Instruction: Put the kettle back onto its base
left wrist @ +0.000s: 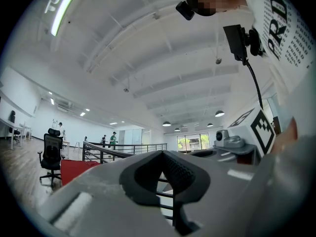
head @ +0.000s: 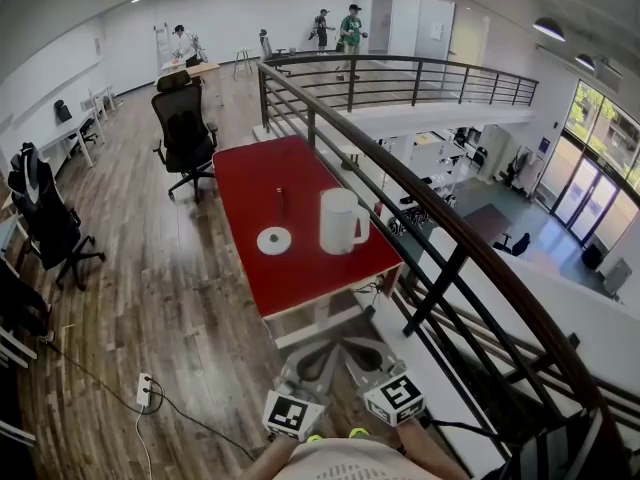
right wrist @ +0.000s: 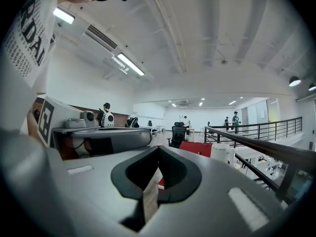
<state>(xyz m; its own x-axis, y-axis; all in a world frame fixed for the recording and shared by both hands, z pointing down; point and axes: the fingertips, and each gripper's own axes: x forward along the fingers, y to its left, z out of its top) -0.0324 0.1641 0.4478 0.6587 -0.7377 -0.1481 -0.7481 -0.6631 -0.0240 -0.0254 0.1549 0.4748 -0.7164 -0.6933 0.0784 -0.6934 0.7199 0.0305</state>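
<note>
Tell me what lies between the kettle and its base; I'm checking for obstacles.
Only bare red tabletop separates the kettle from its base, seen in the head view.

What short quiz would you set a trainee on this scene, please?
1. True or false: the kettle already sits on its base.
2. In the head view, where on the red table does the base lie? A) left of the kettle, apart from it; B) right of the kettle, touching it; C) under the kettle.
3. Are the left tongs and the right tongs open or shut, and do they hold anything?

Key:
1. False: the kettle stands on the table beside the base.
2. A.
3. Both are shut and hold nothing.
</note>
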